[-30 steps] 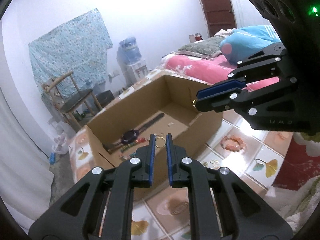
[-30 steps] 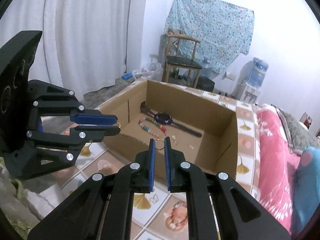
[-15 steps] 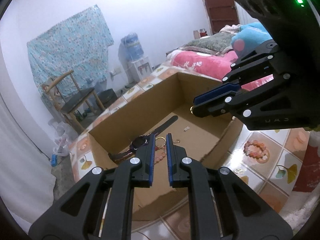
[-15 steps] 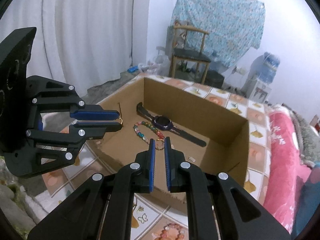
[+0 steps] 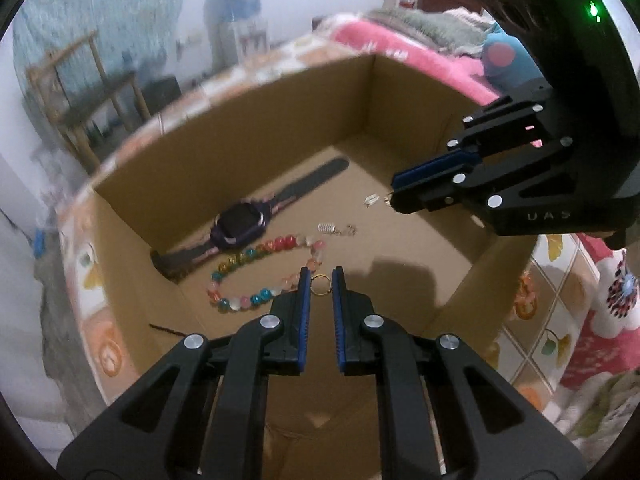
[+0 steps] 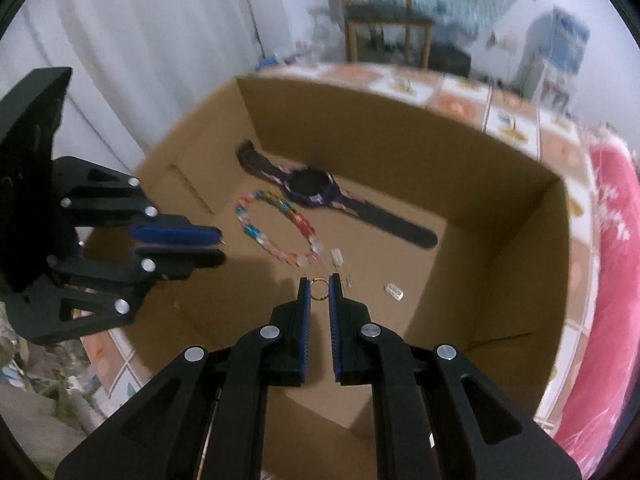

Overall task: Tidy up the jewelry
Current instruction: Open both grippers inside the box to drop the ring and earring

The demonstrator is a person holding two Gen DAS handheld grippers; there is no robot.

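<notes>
My left gripper (image 5: 320, 280) is shut on a small gold ring (image 5: 320, 285) pinched at its fingertips. It hovers over the open cardboard box (image 5: 280, 128), just in front of a multicoloured bead bracelet (image 5: 256, 256). My right gripper (image 6: 319, 283) is shut on a second gold ring (image 6: 319, 289) over the same box (image 6: 400, 136). A dark purple watch (image 5: 240, 222) lies flat on the box floor beside the bracelet. In the right wrist view the watch (image 6: 308, 188) and bracelet (image 6: 276, 224) lie ahead. Each gripper shows in the other's view, the right gripper (image 5: 394, 200) and the left gripper (image 6: 222, 246).
Small silver clasps (image 5: 336, 229) and a clear piece (image 6: 394, 291) lie loose on the box floor. A pink bead bracelet (image 5: 524, 296) rests outside the box on the tiled cloth (image 6: 516, 120). A bed (image 5: 400, 52), a chair (image 6: 384, 28) and a water dispenser (image 5: 236, 20) stand behind.
Both grippers have moved forward and down over the box and tipped more steeply downward, each still pinching its ring. The watch and bracelet now look much closer.
</notes>
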